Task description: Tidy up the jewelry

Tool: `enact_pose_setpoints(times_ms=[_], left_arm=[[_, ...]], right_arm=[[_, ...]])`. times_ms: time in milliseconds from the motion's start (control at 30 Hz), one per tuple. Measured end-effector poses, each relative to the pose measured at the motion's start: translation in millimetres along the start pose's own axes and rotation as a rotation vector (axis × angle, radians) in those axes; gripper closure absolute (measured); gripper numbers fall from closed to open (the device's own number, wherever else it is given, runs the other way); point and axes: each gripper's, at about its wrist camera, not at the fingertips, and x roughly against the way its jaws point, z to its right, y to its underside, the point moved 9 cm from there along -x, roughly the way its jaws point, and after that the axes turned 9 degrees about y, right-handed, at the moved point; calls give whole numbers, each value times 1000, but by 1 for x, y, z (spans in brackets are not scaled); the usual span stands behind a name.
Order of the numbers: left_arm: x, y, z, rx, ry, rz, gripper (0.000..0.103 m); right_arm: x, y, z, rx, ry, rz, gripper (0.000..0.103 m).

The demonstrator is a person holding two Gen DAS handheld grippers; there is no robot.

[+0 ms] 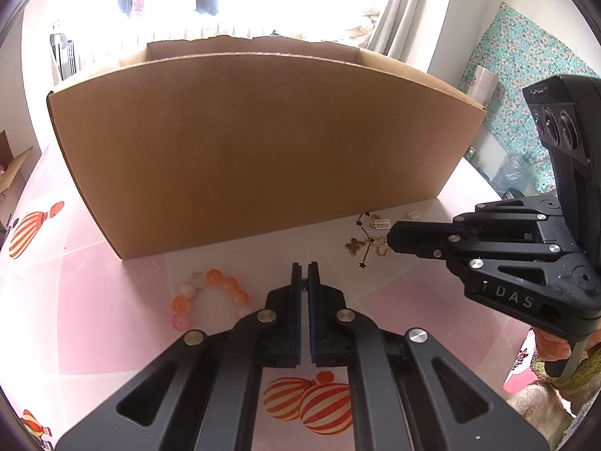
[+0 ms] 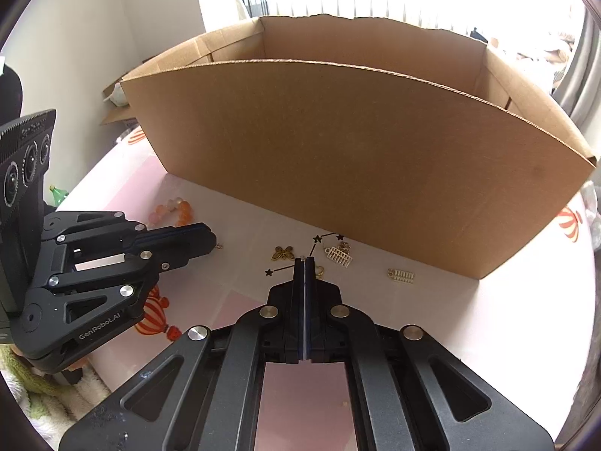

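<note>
An orange and white bead bracelet [image 1: 210,293] lies on the pink table, left of my left gripper [image 1: 305,265], whose jaws are nearly closed with a small dark bit between them. The bracelet also shows in the right wrist view [image 2: 171,210]. A gold butterfly charm [image 2: 282,252], a black star chain [image 2: 319,240], a gold comb-like charm [image 2: 339,255] and a second comb charm [image 2: 402,275] lie in front of the box. My right gripper [image 2: 304,259] is shut, its tip at the star chain and a gold clasp [image 2: 319,270]. It also shows in the left wrist view [image 1: 390,238].
A large open cardboard box [image 1: 263,143] stands right behind the jewelry and spans most of the table; it also shows in the right wrist view [image 2: 375,150]. The pink tablecloth has hot-air balloon prints [image 1: 308,406]. The table's edge runs at the right [image 1: 488,184].
</note>
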Motion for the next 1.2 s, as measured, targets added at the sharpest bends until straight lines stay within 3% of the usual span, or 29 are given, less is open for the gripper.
enact_pose_setpoints(times_ms=[67, 133, 167, 333, 433, 700, 733, 1067, 1167, 1200], left_arm=[[-1, 1, 0, 0, -3, -4, 100], [-3, 1, -1, 4, -3, -10, 100], [-4, 1, -1, 5, -5, -13, 100], [-5, 1, -2, 4, -9, -18, 100], [-8, 1, -2, 7, -8, -22, 100], [-10, 1, -1, 8, -4, -20, 100], [-10, 2, -2, 8, -4, -20, 100], [-9, 2, -2, 9, -4, -20, 100], [-9, 2, -2, 10, -4, -20, 100], [-9, 2, -2, 10, -4, -20, 100]], right_arm=[[-1, 1, 4, -14, 1, -7, 93], [-3, 1, 6, -16, 16, -8, 78], [-5, 1, 6, -13, 24, -7, 77], [-14, 3, 3, 9, 50, -18, 78], [-18, 2, -4, 20, 60, -22, 91], [-21, 1, 0, -6, 32, -30, 92], [-21, 0, 1, -9, 30, -29, 103], [-15, 5, 15, -27, 6, -45, 103], [-9, 3, 18, -16, 14, -46, 97], [-10, 3, 18, -12, 20, -50, 88]])
